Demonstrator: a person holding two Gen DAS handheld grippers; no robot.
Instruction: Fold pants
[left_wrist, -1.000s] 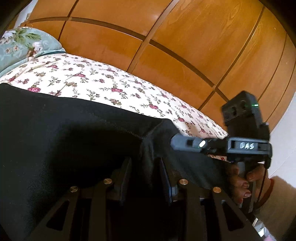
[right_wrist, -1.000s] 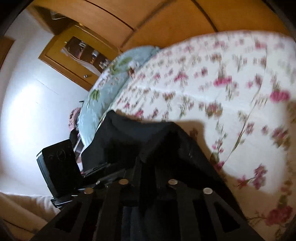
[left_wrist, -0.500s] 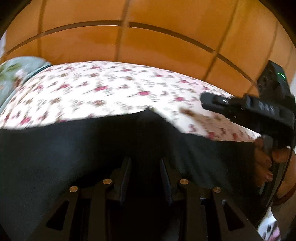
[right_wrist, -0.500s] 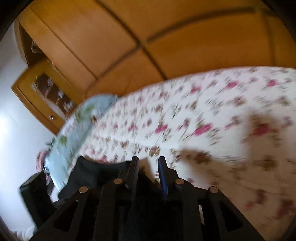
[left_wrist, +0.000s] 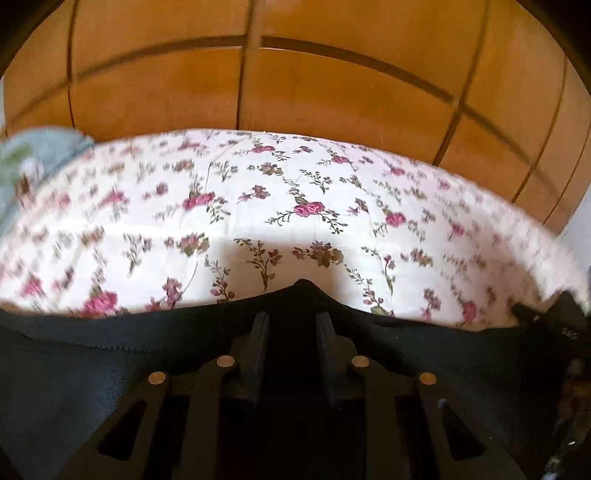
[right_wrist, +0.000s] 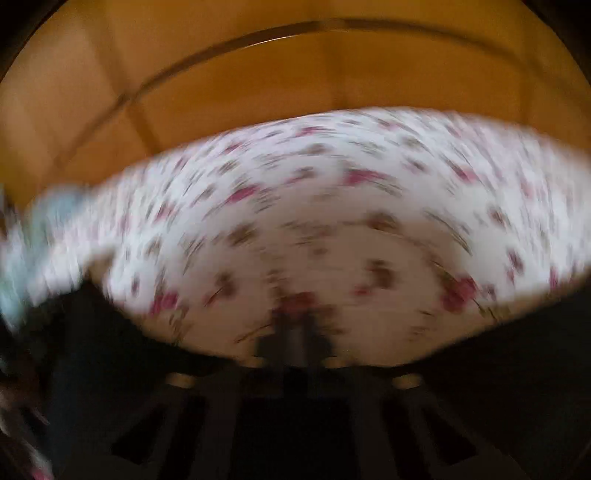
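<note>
Ahead of the left gripper's (left_wrist: 291, 325) fingers, the floral bedspread (left_wrist: 295, 206) lay flat and bare as far as the wooden wardrobe doors (left_wrist: 314, 92), which closed off the far side. The black pants (left_wrist: 74, 369) filled the space between and beneath those fingers. A pale blue pillow (left_wrist: 22, 162) blocked the far left. The right wrist view was blurred; open bedspread (right_wrist: 332, 206) showed ahead of the fingers.

Warm indoor light falls evenly on the floral bedspread (left_wrist: 295, 206), sharp mid-frame in the left view yet smeared at its bowed edges, while the right view blurs throughout.
</note>
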